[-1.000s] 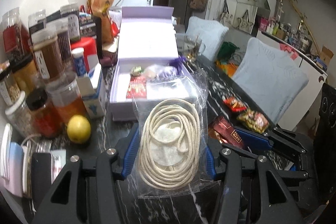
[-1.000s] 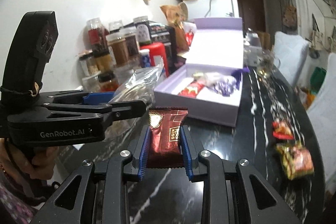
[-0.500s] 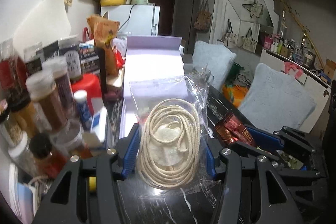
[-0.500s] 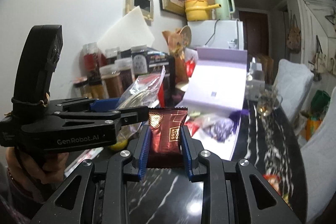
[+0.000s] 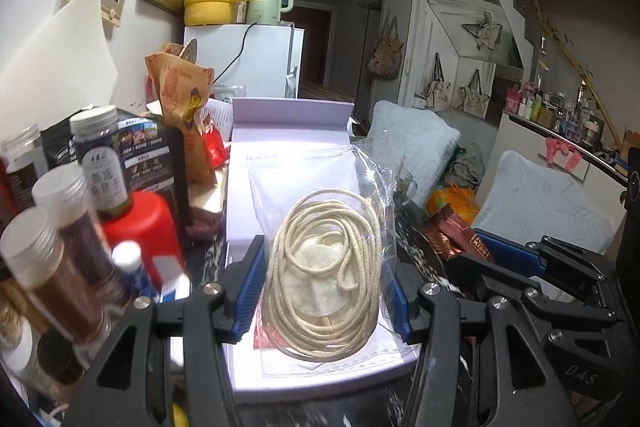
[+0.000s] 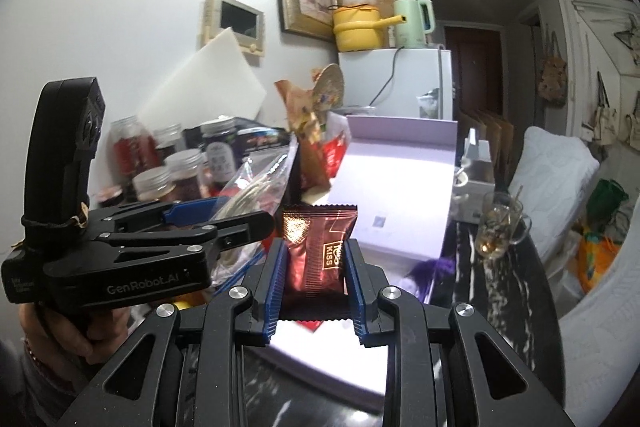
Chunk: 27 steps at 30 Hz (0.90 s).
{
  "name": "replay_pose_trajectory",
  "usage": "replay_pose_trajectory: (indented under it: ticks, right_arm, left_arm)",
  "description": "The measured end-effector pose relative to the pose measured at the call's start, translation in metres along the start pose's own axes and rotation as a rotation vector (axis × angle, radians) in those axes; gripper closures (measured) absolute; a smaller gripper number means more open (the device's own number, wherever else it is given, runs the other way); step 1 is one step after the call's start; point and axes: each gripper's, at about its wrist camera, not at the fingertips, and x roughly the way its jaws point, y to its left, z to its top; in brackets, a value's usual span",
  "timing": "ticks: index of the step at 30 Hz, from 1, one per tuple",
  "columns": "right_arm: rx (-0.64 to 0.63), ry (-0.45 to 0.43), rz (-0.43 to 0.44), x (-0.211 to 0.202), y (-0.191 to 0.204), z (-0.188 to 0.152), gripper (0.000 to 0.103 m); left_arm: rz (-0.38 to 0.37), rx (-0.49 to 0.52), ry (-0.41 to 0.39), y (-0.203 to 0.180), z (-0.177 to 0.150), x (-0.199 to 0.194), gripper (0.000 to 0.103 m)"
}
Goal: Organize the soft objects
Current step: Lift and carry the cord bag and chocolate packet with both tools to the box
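Note:
My left gripper (image 5: 326, 283) is shut on a clear plastic bag holding a coil of cream rope (image 5: 326, 267), held above the open lilac box (image 5: 288, 147). My right gripper (image 6: 314, 259) is shut on a dark red snack packet (image 6: 318, 255), upright between the blue pads, also over the box (image 6: 400, 203). In the left wrist view the right gripper with its packet (image 5: 460, 237) sits just to the right. In the right wrist view the left gripper (image 6: 224, 223) with the rope bag (image 6: 256, 183) sits to the left, a hand around its handle.
Jars and bottles (image 5: 60, 235) crowd the table's left side, with a red container (image 5: 140, 227) and a brown snack bag (image 5: 184, 115). A glass mug (image 6: 500, 227) stands right of the box on the black marble table (image 6: 500, 307). Cushioned chairs (image 5: 552, 203) stand at the right.
Both grippers rose and moved forward over the lilac box, each still gripping its item. The loose packets and lemon on the table have dropped out of view.

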Motion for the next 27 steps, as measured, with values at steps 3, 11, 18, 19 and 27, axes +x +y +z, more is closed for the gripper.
replay_pose_trajectory:
  ticks: [3,11,18,19,27]
  right_arm:
    - [0.003,0.004,-0.005,0.011,-0.009,0.007,0.075]
    - [0.054,0.040,0.017,0.048,-0.032,0.014,0.075]
    - [0.106,0.082,0.005,0.083,-0.054,0.018,0.075]
    - [0.111,0.087,0.004,0.088,-0.057,0.018,0.075]
    - [0.145,0.139,0.004,0.123,-0.073,0.005,0.075]
  left_arm:
    - [0.006,0.001,-0.005,0.002,0.008,0.013,0.050]
    - [0.044,0.002,0.014,0.008,0.017,0.051,0.050]
    - [0.073,0.008,0.064,0.014,0.016,0.088,0.050]
    - [0.077,0.008,0.074,0.016,0.015,0.094,0.050]
    - [0.108,0.026,0.161,0.022,-0.002,0.131,0.050]
